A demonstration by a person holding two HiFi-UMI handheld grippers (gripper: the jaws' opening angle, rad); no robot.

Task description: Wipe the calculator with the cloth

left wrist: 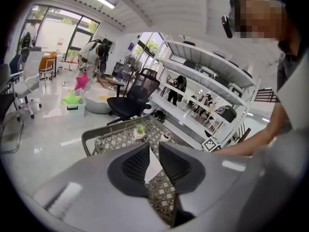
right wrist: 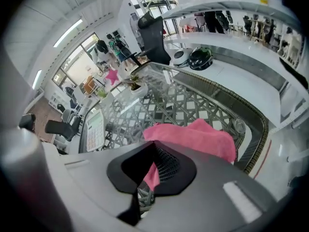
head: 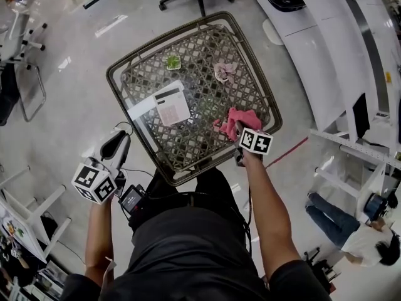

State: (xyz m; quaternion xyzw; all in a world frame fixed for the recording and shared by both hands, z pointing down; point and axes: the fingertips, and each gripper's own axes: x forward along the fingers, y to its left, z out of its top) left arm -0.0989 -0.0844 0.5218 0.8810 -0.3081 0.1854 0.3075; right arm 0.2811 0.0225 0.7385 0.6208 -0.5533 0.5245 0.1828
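**Head view.**
- Table (head: 128,61): square, with a woven lattice top and a raised dark rim.
- Calculator (head: 170,103): white, lying flat on the left-centre of the top, touched by neither tool.
- Cloth (head: 245,117): pink and bunched, at the near right of the table, well apart from the calculator.
- Right gripper (head: 237,130): tips down on the cloth's near edge, marker cube uppermost.
- Left gripper (head: 115,142): held off the table's near left corner, over the floor.
- Potted plant (head: 173,61): small and green, at the far side of the table.
- Crumpled pale item (head: 224,72): to the right of the plant.

**Left gripper view.**
- Left gripper (left wrist: 153,164): jaws stand slightly apart with nothing between them.
- A pale flat shape shows through the gap, probably the calculator, though too little is visible to be sure.
- The table (left wrist: 91,138) and plant (left wrist: 140,129) lie ahead.
- Black office chair (left wrist: 136,96): stands on the floor behind the table.

**Right gripper view.**
- Right gripper (right wrist: 150,172): jaws clamped on a fold of the cloth (right wrist: 198,138). The rest of the cloth spreads over the lattice just ahead.
- Calculator (right wrist: 94,127): at the left, keys up, clear of the cloth.
- Table rim (right wrist: 258,122): curves round at the right.
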